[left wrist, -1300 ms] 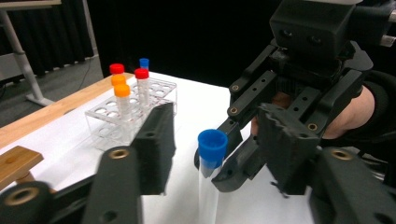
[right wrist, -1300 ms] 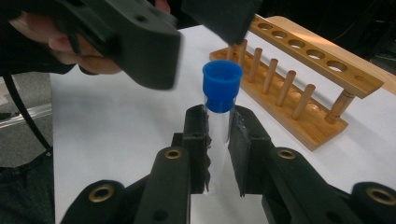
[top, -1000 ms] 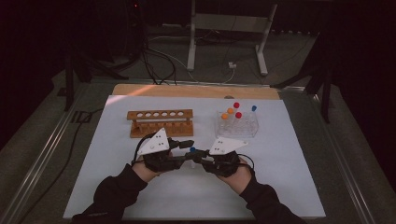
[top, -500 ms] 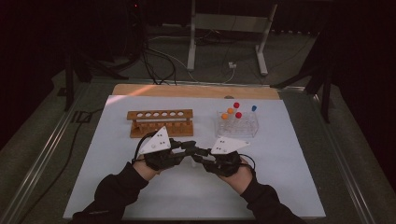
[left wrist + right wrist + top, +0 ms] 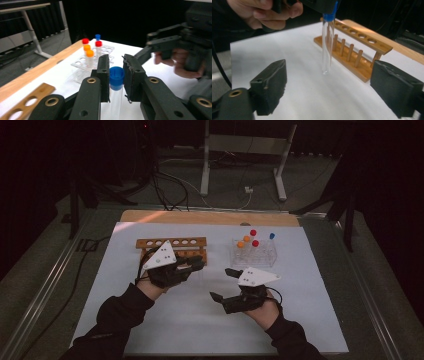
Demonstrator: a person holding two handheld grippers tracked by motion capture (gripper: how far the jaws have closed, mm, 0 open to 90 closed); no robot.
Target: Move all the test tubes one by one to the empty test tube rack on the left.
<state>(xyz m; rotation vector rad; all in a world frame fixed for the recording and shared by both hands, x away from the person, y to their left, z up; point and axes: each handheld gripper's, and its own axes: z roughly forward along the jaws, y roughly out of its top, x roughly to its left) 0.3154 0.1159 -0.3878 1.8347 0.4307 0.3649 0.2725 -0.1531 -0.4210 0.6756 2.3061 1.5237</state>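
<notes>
The right gripper [image 5: 223, 284] has just sprung open at five o'clock, leaving the blue-capped tube [image 5: 116, 82] clenched by the left gripper [image 5: 116, 75] alone, handover apparently complete.

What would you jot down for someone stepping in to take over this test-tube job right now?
Left tongs: shut on the blue-capped tube, held upright just under its cap.
Right tongs: open with nothing in them, jaws just opened.
Wooden rack: every visible hole is unfilled.
Clear rack: four capped tubes stand in it.
Done: tube passed to the left tongs.
Left, probably: set it in the wooden rack, then move the others.
</notes>
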